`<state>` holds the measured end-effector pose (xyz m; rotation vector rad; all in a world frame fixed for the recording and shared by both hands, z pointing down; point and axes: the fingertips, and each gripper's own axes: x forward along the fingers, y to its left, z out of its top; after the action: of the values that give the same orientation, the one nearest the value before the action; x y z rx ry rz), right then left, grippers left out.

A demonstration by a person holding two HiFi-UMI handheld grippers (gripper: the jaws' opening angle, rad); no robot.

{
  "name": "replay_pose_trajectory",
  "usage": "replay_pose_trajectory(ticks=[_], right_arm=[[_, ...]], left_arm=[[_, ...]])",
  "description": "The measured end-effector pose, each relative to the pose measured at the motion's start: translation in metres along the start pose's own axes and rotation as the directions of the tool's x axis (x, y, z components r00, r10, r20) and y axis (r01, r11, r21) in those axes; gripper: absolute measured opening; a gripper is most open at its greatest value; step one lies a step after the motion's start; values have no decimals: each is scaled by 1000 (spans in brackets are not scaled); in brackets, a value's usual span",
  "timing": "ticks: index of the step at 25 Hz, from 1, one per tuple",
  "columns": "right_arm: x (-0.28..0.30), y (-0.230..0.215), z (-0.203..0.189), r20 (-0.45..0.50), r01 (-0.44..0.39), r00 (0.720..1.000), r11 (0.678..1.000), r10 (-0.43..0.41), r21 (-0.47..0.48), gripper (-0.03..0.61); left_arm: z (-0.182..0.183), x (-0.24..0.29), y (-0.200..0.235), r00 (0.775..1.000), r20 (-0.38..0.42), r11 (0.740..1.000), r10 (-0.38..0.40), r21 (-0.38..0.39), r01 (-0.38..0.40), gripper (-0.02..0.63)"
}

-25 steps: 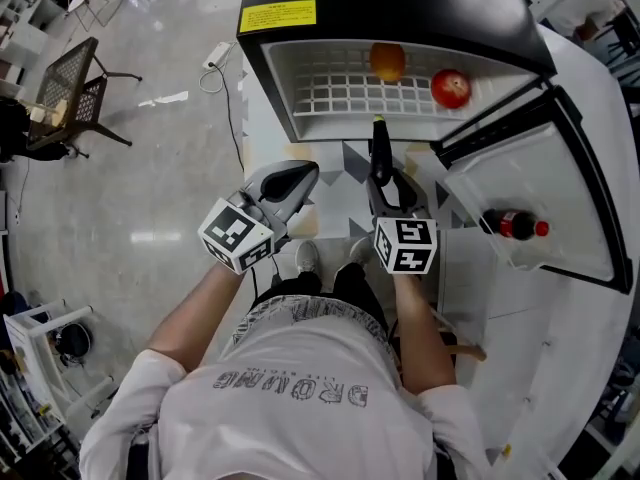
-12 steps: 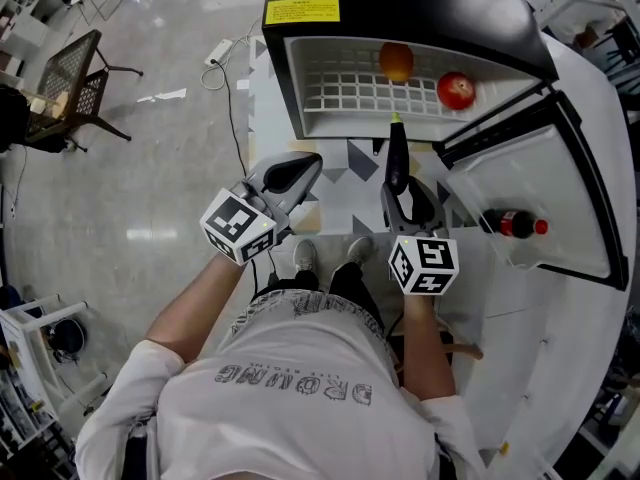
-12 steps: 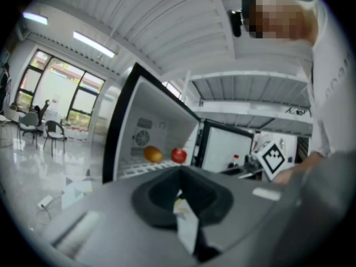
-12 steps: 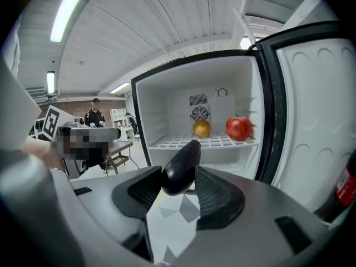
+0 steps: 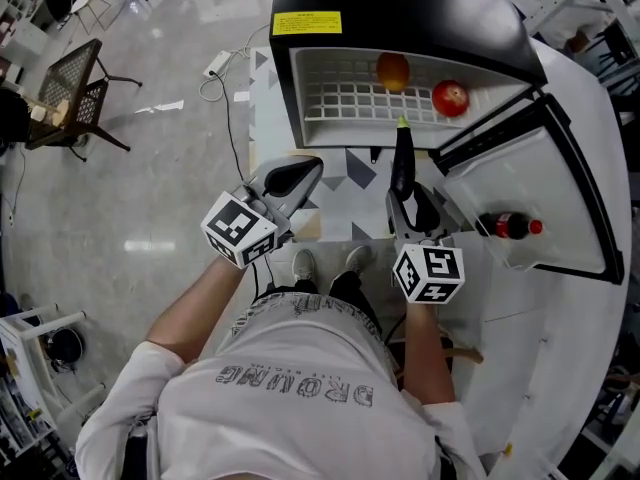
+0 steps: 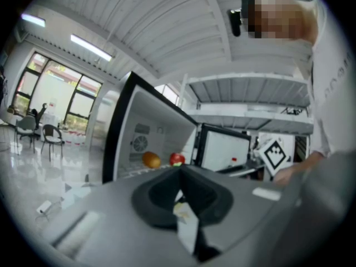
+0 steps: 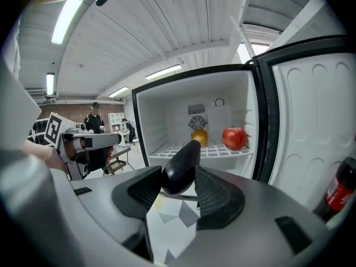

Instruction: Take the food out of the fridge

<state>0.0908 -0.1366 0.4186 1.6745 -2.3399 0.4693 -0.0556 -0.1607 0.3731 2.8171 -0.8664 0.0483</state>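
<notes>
A dark purple eggplant sticks out from my right gripper, which is shut on its thick end, just in front of the open fridge's wire shelf. On that shelf sit an orange and a red apple. My left gripper hangs level to the left of the fridge opening, shut with nothing in it.
The fridge door stands open at the right, with a cola bottle in its rack. A patterned mat lies on the floor before the fridge. A chair stands far left.
My right gripper has risen with the eggplant still in its grip. The left gripper has stayed about where it was.
</notes>
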Motion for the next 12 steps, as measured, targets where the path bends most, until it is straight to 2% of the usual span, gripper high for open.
replay_pose_trajectory(ticks=[12], right_arm=[[-5, 5, 16, 33, -25, 999, 1000, 25, 10, 181]], left_arm=[[5, 1, 1, 1000, 10, 1000, -1, 5, 1, 6]])
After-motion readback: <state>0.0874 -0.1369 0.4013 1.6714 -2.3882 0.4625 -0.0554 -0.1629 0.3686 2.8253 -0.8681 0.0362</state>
